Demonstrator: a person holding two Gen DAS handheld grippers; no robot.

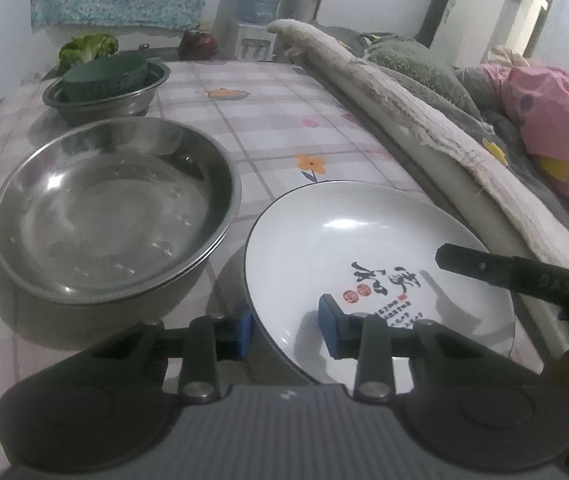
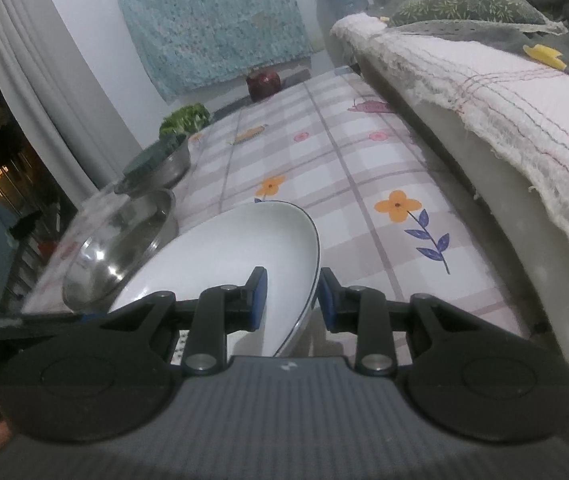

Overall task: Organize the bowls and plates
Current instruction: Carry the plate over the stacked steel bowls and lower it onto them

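Observation:
A white plate (image 1: 364, 240) with black calligraphy and a thin dark rim hangs tilted just above the flowered tablecloth (image 1: 276, 120). My left gripper (image 1: 286, 330) straddles its near-left rim, one blue pad outside and one on the inner face, shut on it. A black finger (image 1: 484, 268) of my right gripper reaches over the plate's right rim. In the right wrist view the same plate (image 2: 212, 264) rises between the blue pads, and my right gripper (image 2: 292, 300) is shut on its edge. A wide steel basin (image 1: 112, 208) sits directly left of the plate.
Further back a smaller steel bowl (image 1: 84, 108) holds a dark green strainer (image 1: 108, 76), with broccoli (image 1: 88, 48) behind it. A dark red object (image 1: 198, 44) stands at the table's far edge. A bed edge draped in white cloth (image 1: 404, 120) runs along the right side.

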